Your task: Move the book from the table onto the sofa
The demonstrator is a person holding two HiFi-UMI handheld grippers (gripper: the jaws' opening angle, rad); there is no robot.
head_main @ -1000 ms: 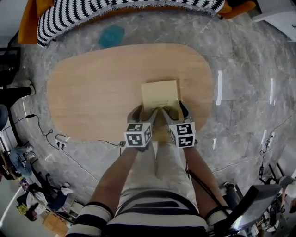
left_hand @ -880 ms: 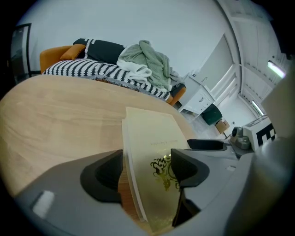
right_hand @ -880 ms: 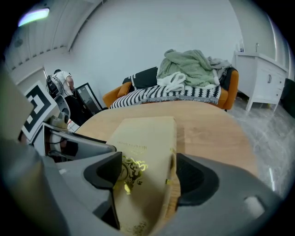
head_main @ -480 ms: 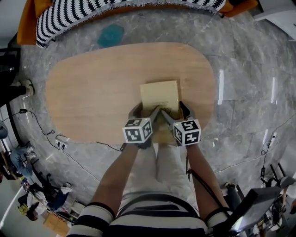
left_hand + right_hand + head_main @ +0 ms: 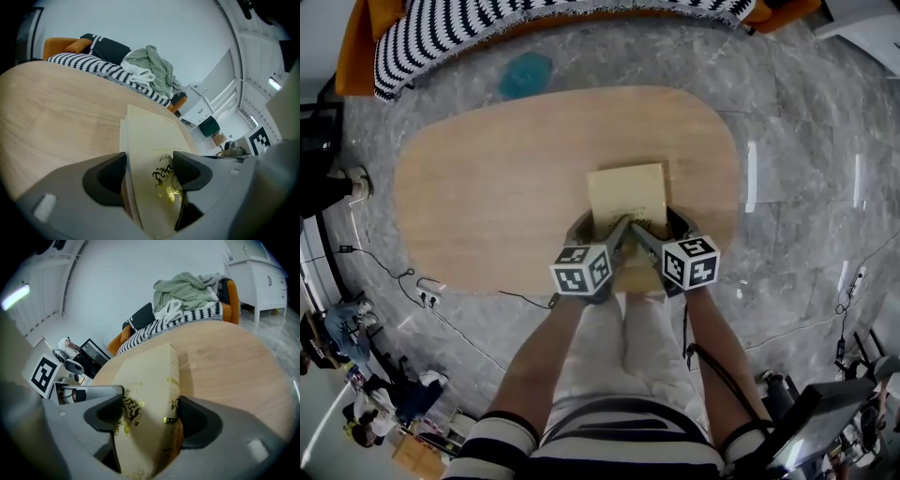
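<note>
A cream book (image 5: pixel 626 192) with gold print lies on the oval wooden table (image 5: pixel 487 178), close to its near edge. My left gripper (image 5: pixel 598 226) holds the book's near left corner; in the left gripper view its jaws (image 5: pixel 149 169) close on the book (image 5: pixel 150 140), one pad on the cover and one on the page edges. My right gripper (image 5: pixel 656 226) is at the near right corner. Its jaws (image 5: pixel 150 416) have just been opening and stand wide, with the book's spine (image 5: pixel 157 380) between them. The striped sofa (image 5: pixel 487 28) lies beyond the table.
Green and white clothes (image 5: pixel 150 70) and a dark cushion (image 5: pixel 108 49) are piled on the sofa. A teal object (image 5: pixel 525 70) sits on the marble floor between table and sofa. Cables (image 5: pixel 403 272) trail at the left. My legs stand against the table's near edge.
The right gripper's marker cube has rolled and shifted a little right and down in the picture. The left gripper and the book stay where they were.
</note>
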